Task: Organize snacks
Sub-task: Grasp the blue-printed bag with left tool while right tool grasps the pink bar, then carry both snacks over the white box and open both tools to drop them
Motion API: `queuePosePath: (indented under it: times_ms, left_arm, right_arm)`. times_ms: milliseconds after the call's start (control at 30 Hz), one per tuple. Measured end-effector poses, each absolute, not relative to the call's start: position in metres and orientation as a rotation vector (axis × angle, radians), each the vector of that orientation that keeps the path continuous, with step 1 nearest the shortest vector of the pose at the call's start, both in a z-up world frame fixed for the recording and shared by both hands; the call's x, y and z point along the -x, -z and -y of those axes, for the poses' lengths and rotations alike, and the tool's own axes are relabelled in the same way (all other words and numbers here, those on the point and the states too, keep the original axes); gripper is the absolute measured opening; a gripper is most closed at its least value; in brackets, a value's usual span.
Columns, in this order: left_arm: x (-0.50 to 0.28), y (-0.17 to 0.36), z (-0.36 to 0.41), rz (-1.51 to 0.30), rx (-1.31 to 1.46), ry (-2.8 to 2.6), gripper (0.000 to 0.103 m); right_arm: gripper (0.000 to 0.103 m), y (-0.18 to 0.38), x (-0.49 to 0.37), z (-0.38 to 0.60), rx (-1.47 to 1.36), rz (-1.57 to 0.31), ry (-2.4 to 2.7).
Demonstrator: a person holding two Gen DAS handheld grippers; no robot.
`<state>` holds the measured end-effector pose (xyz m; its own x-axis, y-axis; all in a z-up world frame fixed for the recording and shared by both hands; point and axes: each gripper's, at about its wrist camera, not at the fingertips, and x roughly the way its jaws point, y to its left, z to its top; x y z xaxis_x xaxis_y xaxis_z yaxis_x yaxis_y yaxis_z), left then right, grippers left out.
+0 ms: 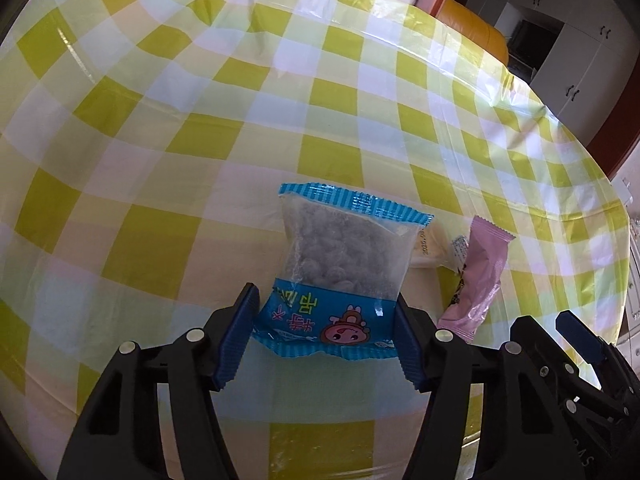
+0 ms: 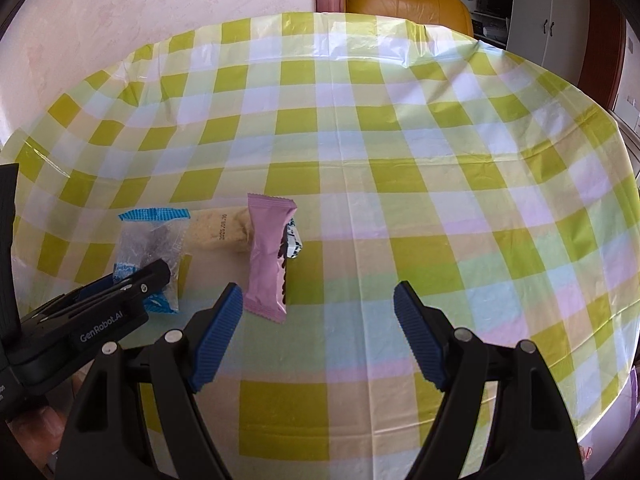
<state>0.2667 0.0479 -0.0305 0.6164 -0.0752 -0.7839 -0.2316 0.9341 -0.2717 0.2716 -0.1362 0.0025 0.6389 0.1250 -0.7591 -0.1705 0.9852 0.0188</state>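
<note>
The left gripper [image 1: 326,332] has its blue pads pressed against both sides of the blue bag [image 1: 340,276], closed on the printed lower end with the cartoon face. The bag's clear window shows dark, rounded pieces inside, and its striped blue top seal points away from the camera. Whether the bag is lifted or resting on the desk [image 1: 200,120] is hard to tell from here.

Just right of it lies the pink packet [image 1: 478,276], long and narrow, angled on the yellow-and-white check cloth. Between the two, a beige pack [image 1: 430,250] peeks out with a printed date along its edge, partly hidden behind the blue bag.

Over to the right wrist view: the right gripper [image 2: 318,336] hangs wide open above the cloth, nothing between its pads. The pink packet [image 2: 268,256] sits just beyond its left finger, near but not touching. A small white-and-dark wrapper [image 2: 293,242] pokes out from the packet's right edge. The beige pack [image 2: 220,228] lies crosswise behind, touching the pink one, and the blue bag [image 2: 150,248] sits at the left with the left gripper's [image 2: 120,292] black body over its lower half.

A yellow chair [image 2: 404,2] stands past the far edge of the desk [image 2: 400,140].
</note>
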Motion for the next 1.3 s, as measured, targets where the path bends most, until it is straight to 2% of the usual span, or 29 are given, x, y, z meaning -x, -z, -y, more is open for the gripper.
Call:
queuePosePath:
  times_ms: [67, 133, 267, 367, 467, 500, 633, 1300]
  left_arm:
    - [-0.264, 0.029, -0.055, -0.897, 0.383, -0.111, 0.061]
    - [-0.262, 0.028, -0.060, -0.887, 0.391, -0.124, 0.061]
    - [-0.259, 0.028, -0.065, -0.881, 0.404, -0.133, 0.061]
    - [-0.257, 0.028, -0.066, -0.878, 0.409, -0.130, 0.061]
    - [-0.257, 0.028, -0.066, -0.877, 0.409, -0.127, 0.061]
    - [-0.257, 0.028, -0.066, -0.877, 0.409, -0.126, 0.061]
    - [-0.256, 0.028, -0.065, -0.875, 0.408, -0.125, 0.060]
    - [-0.221, 0.010, -0.017, -0.880, 0.374, -0.021, 0.060]
  right_arm:
    - [0.077, 0.001, -0.277, 0.128, 0.058, -0.866, -0.180]
    - [0.069, 0.005, -0.284, 0.121, 0.064, -0.875, -0.185]
    - [0.063, 0.015, -0.296, 0.108, 0.074, -0.898, -0.184]
    - [0.053, 0.022, -0.302, 0.102, 0.084, -0.912, -0.182]
    - [0.034, 0.030, -0.308, 0.100, 0.081, -0.939, -0.187]
    - [0.023, 0.032, -0.309, 0.100, 0.080, -0.947, -0.191]
    - [0.020, 0.032, -0.306, 0.102, 0.085, -0.941, -0.191]
    - [0.020, 0.009, -0.253, 0.159, 0.086, -0.931, -0.093]
